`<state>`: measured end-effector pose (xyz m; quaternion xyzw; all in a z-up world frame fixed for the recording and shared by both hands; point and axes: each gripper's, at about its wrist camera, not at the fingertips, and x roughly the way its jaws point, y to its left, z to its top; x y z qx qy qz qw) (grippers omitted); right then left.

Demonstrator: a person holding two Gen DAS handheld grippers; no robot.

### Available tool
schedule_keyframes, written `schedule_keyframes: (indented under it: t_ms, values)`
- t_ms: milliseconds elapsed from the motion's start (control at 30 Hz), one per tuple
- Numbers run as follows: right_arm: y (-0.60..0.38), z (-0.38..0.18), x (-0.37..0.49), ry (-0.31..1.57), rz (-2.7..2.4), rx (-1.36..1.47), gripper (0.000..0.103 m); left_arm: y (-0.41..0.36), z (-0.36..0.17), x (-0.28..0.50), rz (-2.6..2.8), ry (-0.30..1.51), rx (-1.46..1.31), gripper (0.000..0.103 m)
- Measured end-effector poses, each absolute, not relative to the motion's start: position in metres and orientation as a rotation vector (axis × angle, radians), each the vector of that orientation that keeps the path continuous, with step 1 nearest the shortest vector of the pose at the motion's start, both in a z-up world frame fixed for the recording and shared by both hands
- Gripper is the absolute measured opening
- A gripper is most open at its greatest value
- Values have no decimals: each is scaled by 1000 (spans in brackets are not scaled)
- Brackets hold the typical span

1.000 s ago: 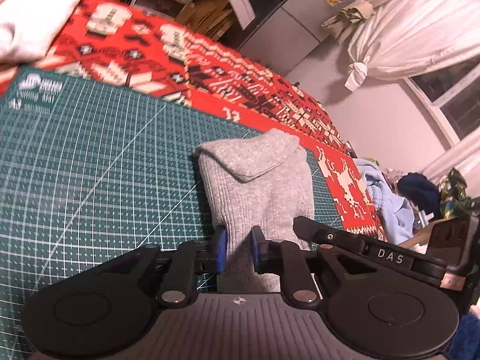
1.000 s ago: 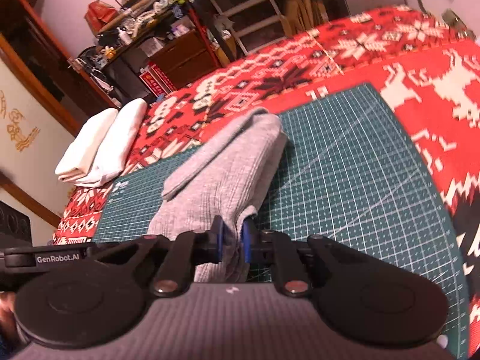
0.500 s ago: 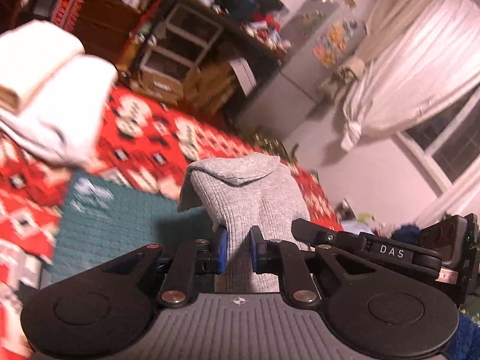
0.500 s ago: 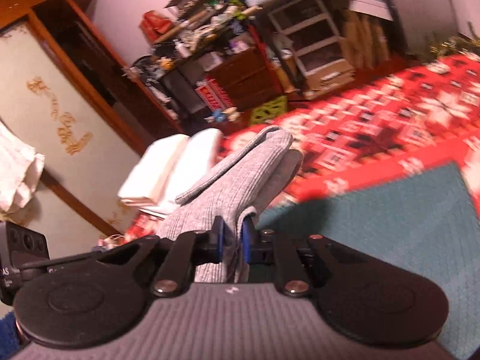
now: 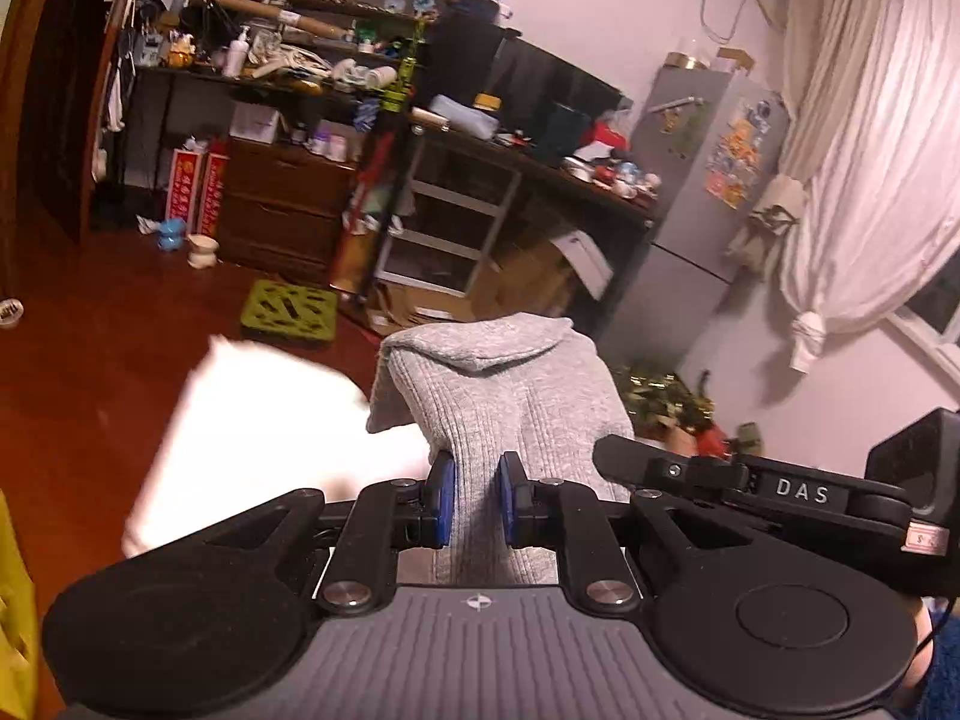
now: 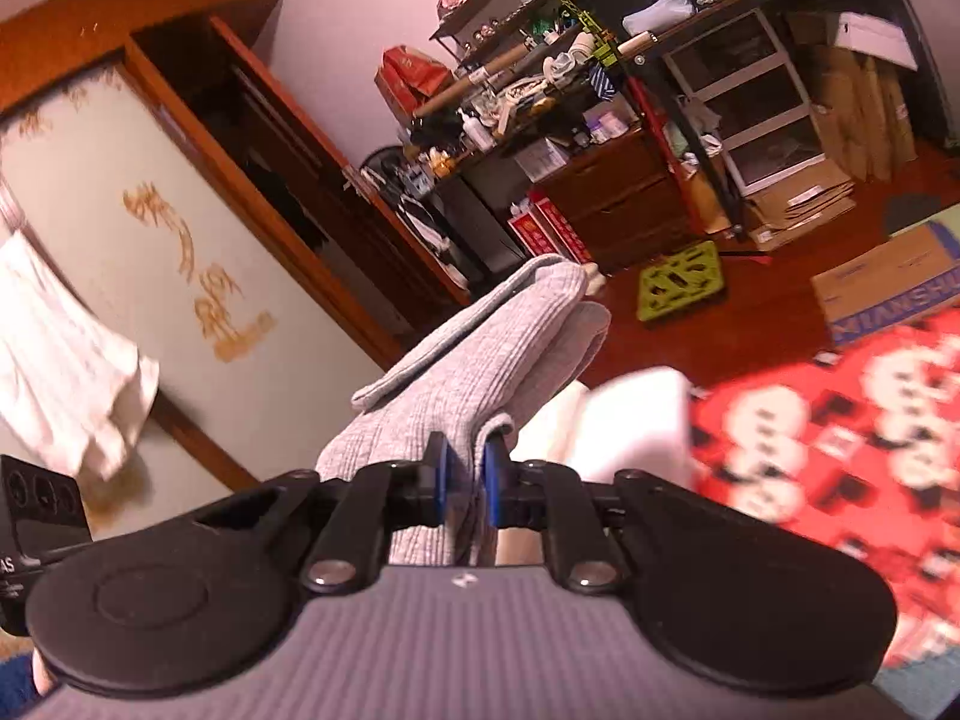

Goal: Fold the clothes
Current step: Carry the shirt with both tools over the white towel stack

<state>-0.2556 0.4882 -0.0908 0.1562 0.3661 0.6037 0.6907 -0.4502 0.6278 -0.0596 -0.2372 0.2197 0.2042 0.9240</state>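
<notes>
Above blurred white folded stack (image 5: 252,420), folded grey ribbed knit garment (image 5: 510,396) held in air. Left gripper (image 5: 474,501) and right gripper (image 6: 461,489) each pinching its near edge. Step, likely: carrying finished fold. Next: lower level onto stack, then release both.

Warm indoor light, pale walls. Red-brown wood floor (image 5: 120,312). Cluttered dark shelving unit (image 5: 372,60) at 12 o'clock in the left wrist view, wooden drawers (image 5: 282,204) below it, grey fridge (image 5: 702,180) at 2 o'clock, white tied curtain (image 5: 858,180) at 3 o'clock by a window (image 5: 942,306). Green plastic mat (image 5: 288,312) on floor. Right wrist view: wooden wardrobe (image 6: 198,120) at 10 o'clock, cardboard box (image 6: 888,282) at 3 o'clock.
</notes>
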Motion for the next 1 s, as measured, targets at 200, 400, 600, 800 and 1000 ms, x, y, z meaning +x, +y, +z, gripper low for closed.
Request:
schedule_keyframes:
  t_ms: [200,400,600,800,1000]
  values:
    - [583,-117,-253,855,1331,391,13,715,-72,-443,458,481,-486,14]
    - [642,-170,-258,953,1302,387,13,762,-113,-440,496,567,-503,14]
    - [660,-214,-260,1002,1298,372,14,769,-139,-441,510,632,-495,16]
    - [651,-230,-241,997,1324,391,32,775,-142,-452,520,616,-556,31]
    - [665,-236,-180,1081,1285,550,55,785,-114,-453,529,560,-531,41]
